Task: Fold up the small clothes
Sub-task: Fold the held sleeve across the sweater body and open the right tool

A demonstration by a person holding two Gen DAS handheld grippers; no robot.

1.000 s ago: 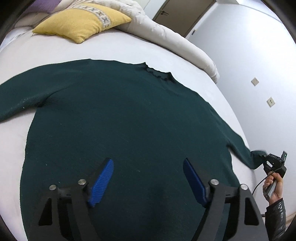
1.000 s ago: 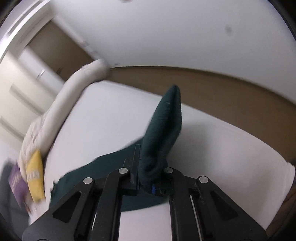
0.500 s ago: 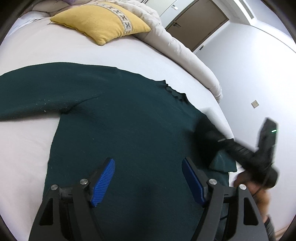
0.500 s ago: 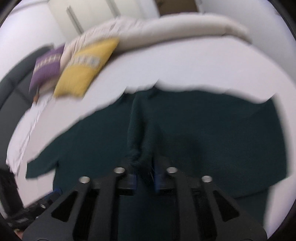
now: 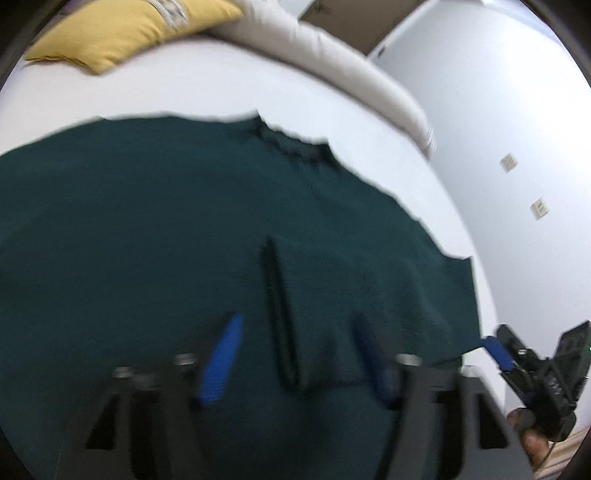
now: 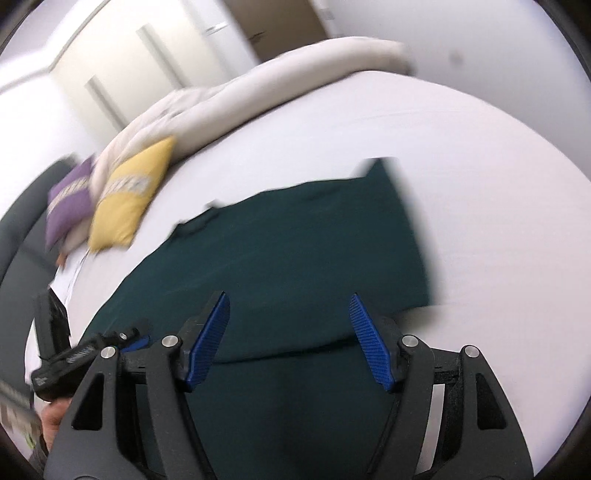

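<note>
Dark green sweater, sleeve folded in

White bed under everything, sheet smooth. Rolled cream duvet along its far edge. Yellow cushion with a patterned band, touching the duvet; purple cushion just beside it. Two wall plates on the pale wall. Brown door behind, beside white wardrobe doors.

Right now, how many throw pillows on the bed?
2. Yellow pillow near the rolled duvet; purple pillow directly beside it, away from the sweater. More may sit out of frame.
</note>
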